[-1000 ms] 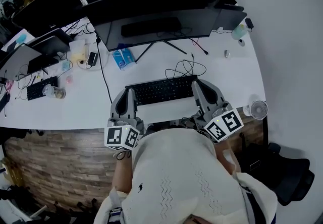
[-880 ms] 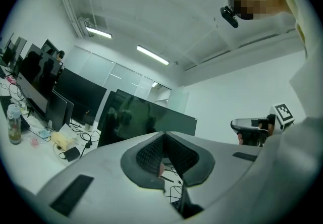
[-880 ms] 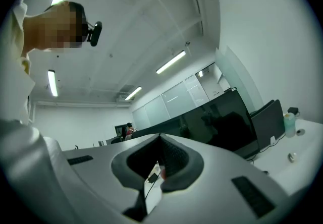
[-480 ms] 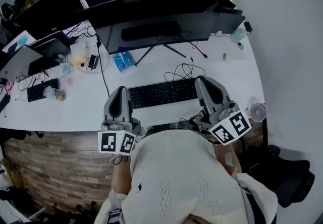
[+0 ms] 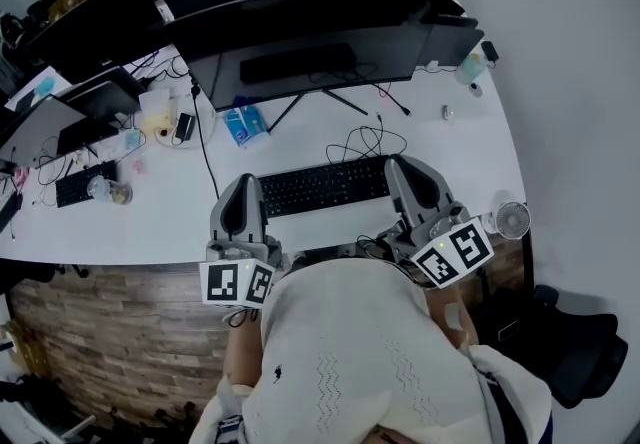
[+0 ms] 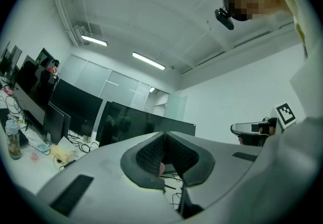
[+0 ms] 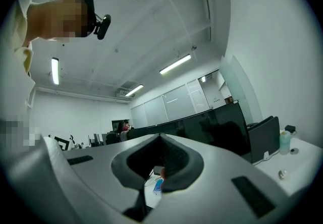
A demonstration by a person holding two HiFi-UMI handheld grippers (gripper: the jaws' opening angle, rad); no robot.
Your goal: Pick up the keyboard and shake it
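The black keyboard point(image 5: 325, 184) lies flat on the white desk point(image 5: 150, 222), in front of the wide monitor point(image 5: 300, 37). My left gripper point(image 5: 243, 182) hovers just off the keyboard's left end, and my right gripper point(image 5: 397, 164) hovers at its right end. Both point level toward the monitors. In the left gripper view the jaws of the left gripper point(image 6: 164, 133) meet at the tips with nothing between them. The right gripper point(image 7: 160, 136) looks the same in its own view. Whether either one touches the keyboard is not clear.
A tangled black cable point(image 5: 365, 142) lies behind the keyboard, and a blue pack point(image 5: 245, 119) sits near the monitor stand. A small white fan point(image 5: 510, 220) stands at the desk's right front corner. A second keyboard point(image 5: 80, 182) and clutter fill the far left.
Both grippers have risen a little. The left one has shifted left, off the keyboard's end. The keyboard lies where it was on the desk.
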